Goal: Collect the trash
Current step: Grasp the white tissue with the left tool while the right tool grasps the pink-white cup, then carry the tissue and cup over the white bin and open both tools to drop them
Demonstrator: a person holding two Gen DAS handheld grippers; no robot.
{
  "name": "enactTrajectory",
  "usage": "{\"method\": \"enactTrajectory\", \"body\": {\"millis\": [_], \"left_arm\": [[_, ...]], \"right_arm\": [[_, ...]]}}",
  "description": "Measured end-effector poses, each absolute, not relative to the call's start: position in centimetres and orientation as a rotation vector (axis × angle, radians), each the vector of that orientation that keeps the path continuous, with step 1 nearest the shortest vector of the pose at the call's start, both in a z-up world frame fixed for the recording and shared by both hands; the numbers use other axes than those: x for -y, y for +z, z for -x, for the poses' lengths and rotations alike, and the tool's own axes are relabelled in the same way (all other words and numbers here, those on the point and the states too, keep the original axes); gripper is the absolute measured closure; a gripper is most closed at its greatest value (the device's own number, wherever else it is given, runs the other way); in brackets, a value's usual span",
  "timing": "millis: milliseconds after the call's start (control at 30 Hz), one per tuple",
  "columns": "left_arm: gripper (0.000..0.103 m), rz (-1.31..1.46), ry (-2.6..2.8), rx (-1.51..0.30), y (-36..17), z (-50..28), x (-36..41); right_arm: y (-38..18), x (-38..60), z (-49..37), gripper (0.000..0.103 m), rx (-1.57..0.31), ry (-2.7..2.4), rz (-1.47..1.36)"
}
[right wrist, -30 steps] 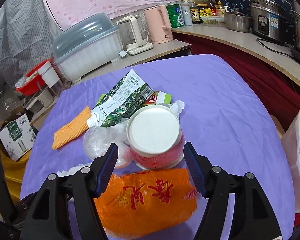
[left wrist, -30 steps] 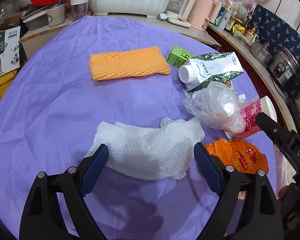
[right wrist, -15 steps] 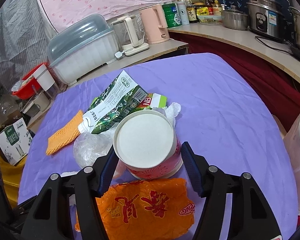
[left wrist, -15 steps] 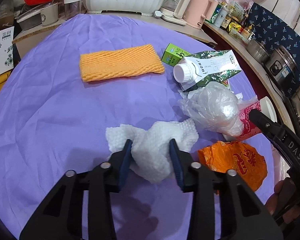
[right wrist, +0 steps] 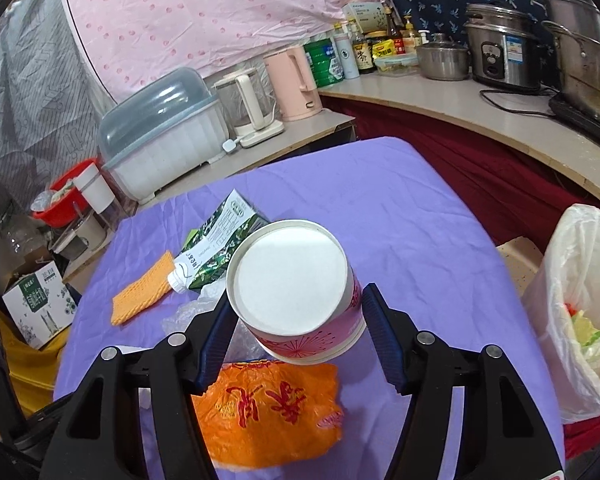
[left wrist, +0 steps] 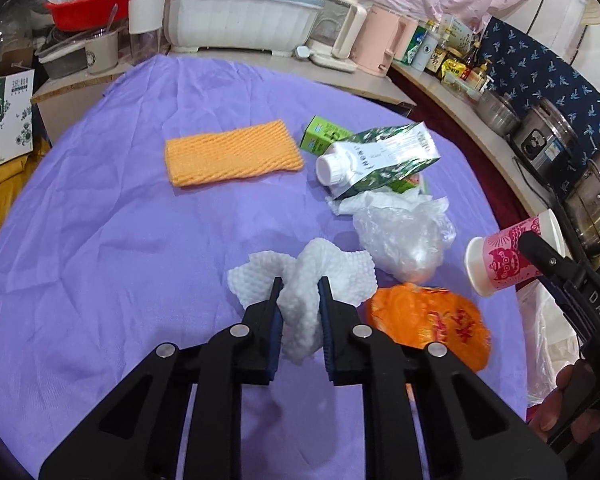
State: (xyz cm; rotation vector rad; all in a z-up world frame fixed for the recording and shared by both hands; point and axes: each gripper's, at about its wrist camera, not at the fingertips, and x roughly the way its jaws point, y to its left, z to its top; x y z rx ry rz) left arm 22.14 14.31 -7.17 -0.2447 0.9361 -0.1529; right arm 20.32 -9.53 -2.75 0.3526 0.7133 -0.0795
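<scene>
Table (left wrist: 100,240) w/ purple cloth carries the trash pile; lined bin (right wrist: 580,300) stands off its right edge, some scraps already inside. On the cloth, big to small: orange foam pad (left wrist: 232,154), milk carton (left wrist: 380,160), clear plastic bag (left wrist: 404,236), orange wrapper (left wrist: 432,328), small green box (left wrist: 320,136) behind the carton.

Risks, prob.:
- Paper cup (right wrist: 296,288) is gripped near its rim end, tilted, base toward the camera. Thin wall could buckle or slide out on the way to the bin if squeezed unevenly.
- White paper towel (left wrist: 312,280) is pinched only at a bunched fold; loose ends hang both sides, could drag on the wrapper or bag just beside it, or slip free if the pinch is shallow.
- Both loads head toward one bin, so the two grippers may crowd each other at the opening.

Left gripper (left wrist: 299,284): jaws nearly together and closing, pads squeezing the towel between them, towel lifted into a bunch above the cloth.
Right gripper (right wrist: 296,312): roughly half open, pads against the cup's sides, cup held clear of the table above the wrapper.
</scene>
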Motion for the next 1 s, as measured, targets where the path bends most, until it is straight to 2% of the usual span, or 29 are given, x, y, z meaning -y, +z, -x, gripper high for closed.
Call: {"method": "enactTrajectory", "body": {"millis": [500, 1000], "left_arm": [[0.087, 0.179, -0.242, -0.791, 0.4, -17.0, -9.1], [0.087, 0.019, -0.432, -0.765, 2.2, -12.6, 4.3]], "right_arm": [[1.5, 16.1, -13.0, 0.042, -0.590, -0.154, -0.412], [1.1, 25.7, -5.4, 0.042, -0.537, -0.298, -0.503]]}}
